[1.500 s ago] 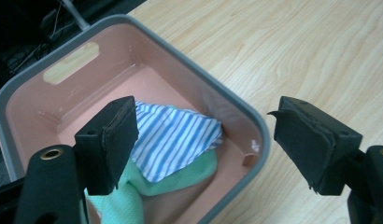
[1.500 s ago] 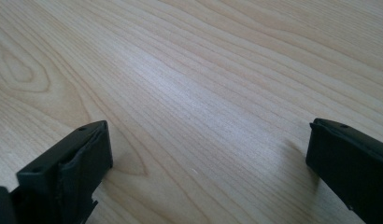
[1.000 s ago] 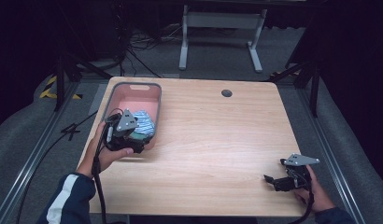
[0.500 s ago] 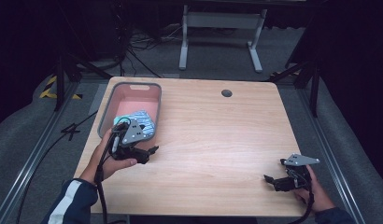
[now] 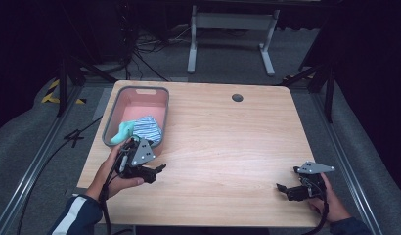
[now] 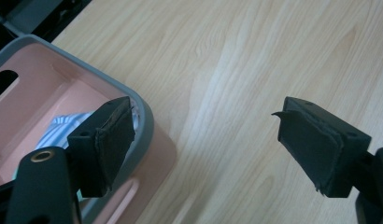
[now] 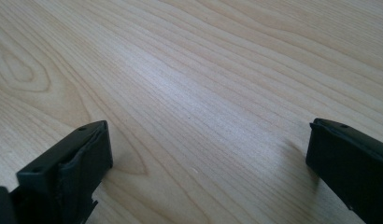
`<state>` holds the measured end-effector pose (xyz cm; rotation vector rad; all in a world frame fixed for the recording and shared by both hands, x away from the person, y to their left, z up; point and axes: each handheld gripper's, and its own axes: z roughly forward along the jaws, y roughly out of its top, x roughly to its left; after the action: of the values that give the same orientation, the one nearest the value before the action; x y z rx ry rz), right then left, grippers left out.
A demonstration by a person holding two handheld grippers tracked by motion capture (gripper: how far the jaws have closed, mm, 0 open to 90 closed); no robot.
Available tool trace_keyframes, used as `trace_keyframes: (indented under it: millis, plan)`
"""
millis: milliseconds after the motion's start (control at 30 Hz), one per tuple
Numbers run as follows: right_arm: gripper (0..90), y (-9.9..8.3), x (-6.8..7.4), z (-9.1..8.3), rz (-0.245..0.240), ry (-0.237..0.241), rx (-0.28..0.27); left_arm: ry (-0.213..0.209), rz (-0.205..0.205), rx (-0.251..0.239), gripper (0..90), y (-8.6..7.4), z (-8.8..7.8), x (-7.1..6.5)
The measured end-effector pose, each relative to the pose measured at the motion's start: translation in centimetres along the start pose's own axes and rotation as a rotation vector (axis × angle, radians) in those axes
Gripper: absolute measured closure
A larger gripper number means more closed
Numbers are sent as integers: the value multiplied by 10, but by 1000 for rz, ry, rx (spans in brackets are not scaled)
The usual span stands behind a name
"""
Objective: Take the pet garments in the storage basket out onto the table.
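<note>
A pink bin with a grey rim stands at the table's left. Inside it lie a blue-and-white striped cloth and a teal cloth. My left gripper is just in front of the bin's near end, open and holding nothing. In the left gripper view its jaws stand wide apart, with the bin's rim and a bit of the striped cloth by the left jaw. My right gripper rests low at the table's front right, open, over bare wood.
A dark round grommet hole sits near the table's far edge. A white metal stand and cables lie on the floor beyond the table. Metal rails run along both sides of the table.
My left gripper has pulled back out of the bin toward the table's front edge, leaving the striped cloth in the bin. The right gripper has stayed in place.
</note>
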<state>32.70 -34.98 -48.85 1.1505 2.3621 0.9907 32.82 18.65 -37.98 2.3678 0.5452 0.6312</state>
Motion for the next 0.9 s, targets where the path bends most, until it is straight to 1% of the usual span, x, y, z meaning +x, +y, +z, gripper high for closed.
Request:
trace_keyframes:
  millis: [100,133,200,333,400,433,467,567,600,633,667,733,767,833,867,900]
  plan:
    - [7,0,0,0,0,0,0,-5,8,18,204,-5,3,-4]
    - [7,0,0,0,0,0,0,-2,18,43,198,-9,5,-6]
    - [7,0,0,0,0,0,0,-7,24,39,199,-12,6,-7]
    - [7,0,0,0,0,0,0,-16,36,76,197,-20,10,-12]
    - [7,0,0,0,0,-1,0,-14,35,89,197,-24,11,-14]
    - [7,0,0,0,0,-1,0,-14,42,94,196,-26,11,-14]
    - [7,0,0,0,0,-1,0,-18,34,97,196,-28,11,-14]
    - [7,0,0,0,0,-1,0,-22,34,109,196,-35,12,-16]
    - [7,0,0,0,0,-1,0,-27,26,114,195,-37,12,-16]
    - [7,0,0,0,0,-1,0,-26,30,118,193,-40,13,-16]
    - [7,0,0,0,-1,-1,0,-34,26,131,189,-43,13,-17]
    - [7,0,0,0,0,-1,0,-34,20,136,177,-49,14,-16]
    - [7,0,0,0,0,-1,0,-35,2,133,175,-53,15,-16]
    - [7,0,0,0,0,-1,0,-36,-17,142,175,-59,17,-13]
    - [7,0,0,0,0,0,0,-41,-23,148,173,-61,17,-12]
    - [7,0,0,0,0,-1,0,-49,-41,144,174,-67,18,-10]
